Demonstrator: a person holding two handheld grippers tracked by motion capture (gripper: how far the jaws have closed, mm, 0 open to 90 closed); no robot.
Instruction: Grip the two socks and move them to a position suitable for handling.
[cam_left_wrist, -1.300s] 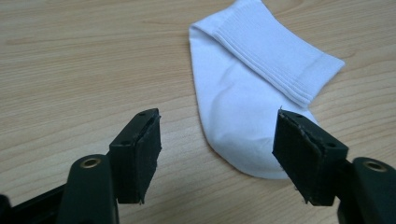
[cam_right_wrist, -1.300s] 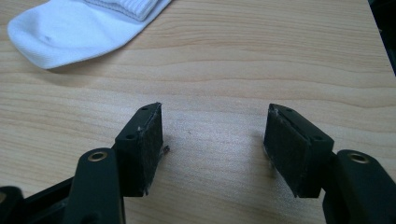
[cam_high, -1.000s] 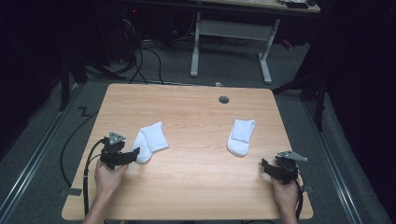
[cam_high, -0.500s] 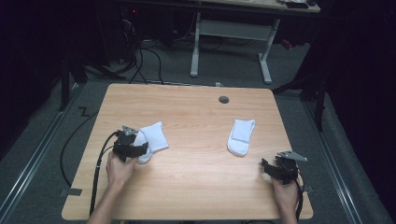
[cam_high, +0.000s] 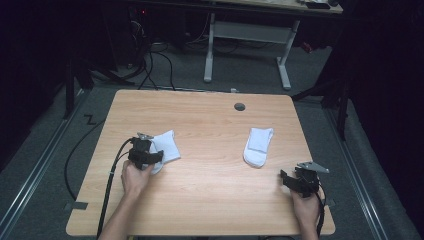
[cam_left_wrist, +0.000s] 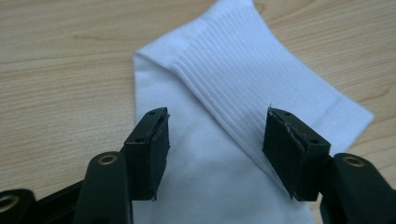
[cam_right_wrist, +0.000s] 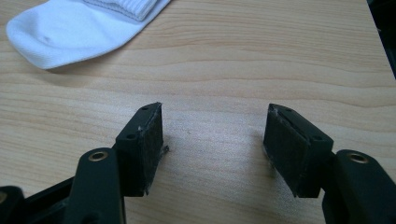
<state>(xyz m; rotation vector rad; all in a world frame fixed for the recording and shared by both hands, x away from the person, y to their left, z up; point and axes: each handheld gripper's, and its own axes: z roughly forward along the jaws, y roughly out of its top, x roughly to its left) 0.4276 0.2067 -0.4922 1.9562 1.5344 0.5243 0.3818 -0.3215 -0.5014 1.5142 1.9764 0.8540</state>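
Two white socks lie folded on the wooden table. My left gripper hangs over the near end of the left sock, open. Its jaws have just been closing, and the left sock lies under and between them without the pads pressing on it. The right sock lies right of the middle. My right gripper stands open near the front right corner over bare wood. In the right gripper view the right sock sits at the upper left, well clear of the jaws.
A small dark round cap sits in the table near its far edge. Beyond the table stands a white desk frame, with cables on the dark floor. A cable trails from the left gripper over the front edge.
My left gripper has moved right and away from me, from beside the left sock's near end to over it. The right gripper has stayed put.
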